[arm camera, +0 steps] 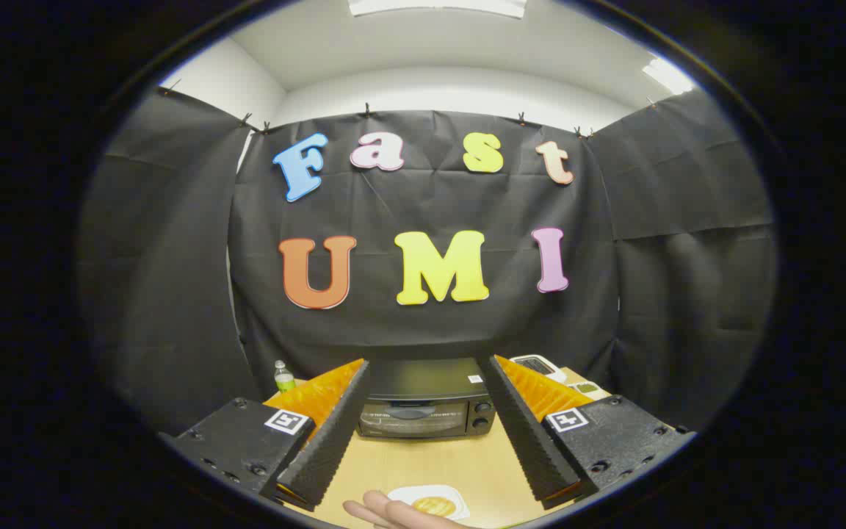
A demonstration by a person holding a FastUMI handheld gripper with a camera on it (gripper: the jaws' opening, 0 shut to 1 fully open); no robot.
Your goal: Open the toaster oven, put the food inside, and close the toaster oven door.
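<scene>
Fingers (335,426) spread wide, gripping nothing, gripper (423,367) framing black boxy toaster oven (427,408) with door shut beyond, on light wooden table (423,463); round golden food on white plate (434,505) between them, hand (386,512) touching it.

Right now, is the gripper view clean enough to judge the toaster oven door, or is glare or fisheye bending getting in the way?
Gripper view: even ceiling light, no harsh shadows. The toaster oven beyond the open gripper looks sharp, door shut, its glass dark with little glare. Fisheye bending curves the booth walls. The food plate and a hand sit low between the fingers, partly cut off.
</scene>
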